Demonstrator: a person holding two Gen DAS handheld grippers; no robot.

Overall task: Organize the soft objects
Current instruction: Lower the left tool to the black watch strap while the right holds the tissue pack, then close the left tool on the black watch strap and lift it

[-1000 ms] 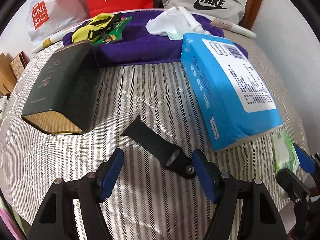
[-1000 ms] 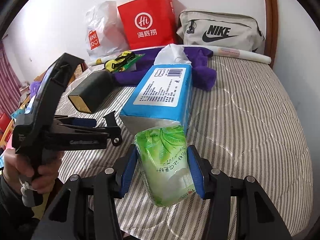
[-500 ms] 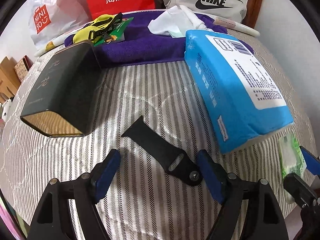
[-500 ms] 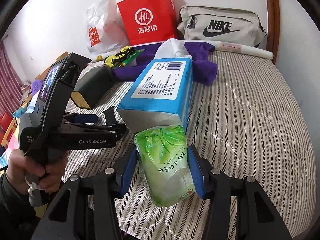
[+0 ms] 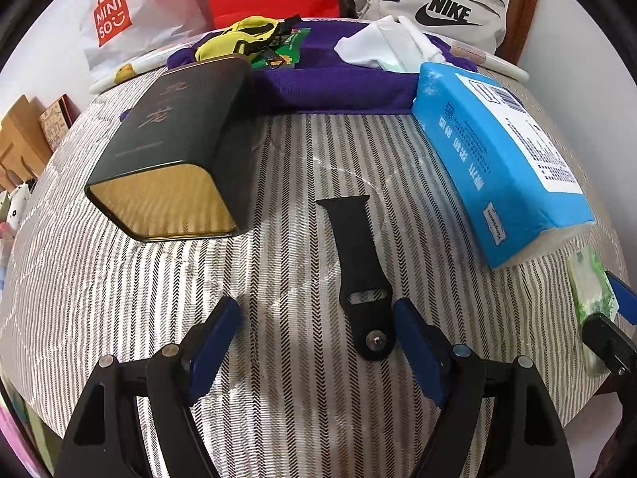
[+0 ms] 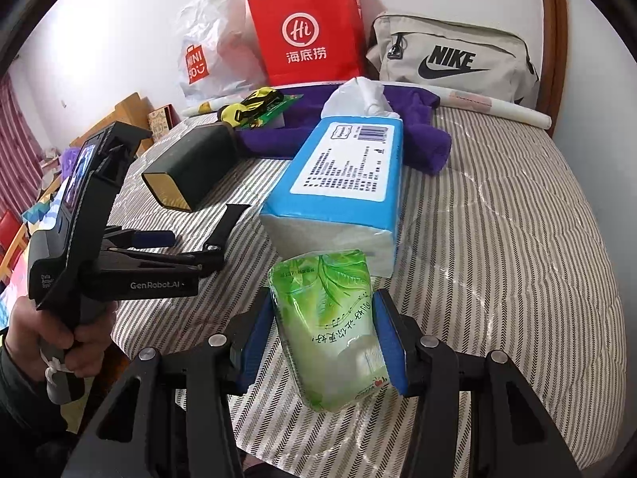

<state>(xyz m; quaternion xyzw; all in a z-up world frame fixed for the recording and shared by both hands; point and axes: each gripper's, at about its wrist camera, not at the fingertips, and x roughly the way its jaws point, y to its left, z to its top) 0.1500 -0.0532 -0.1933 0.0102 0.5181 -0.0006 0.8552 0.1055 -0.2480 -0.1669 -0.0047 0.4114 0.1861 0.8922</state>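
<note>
Green tissue pack gripped on the right, black strap waiting under the left.

The right gripper (image 6: 322, 342) has its jaws closed onto the green tissue pack (image 6: 324, 318), held above the near edge of the bed (image 6: 497, 239), just in front of the blue tissue pack (image 6: 342, 183). The left gripper (image 5: 318, 342) hangs with jaws spread wide and holding nothing, low over the near end of the black strap (image 5: 356, 267), which lies flat between the dark box (image 5: 175, 151) on the left and the blue pack on the right. To do this well, I'd keep the squeeze light so the soft pack does not crumple, and bring the left jaws squarely across the strap's narrow width before closing.
</note>
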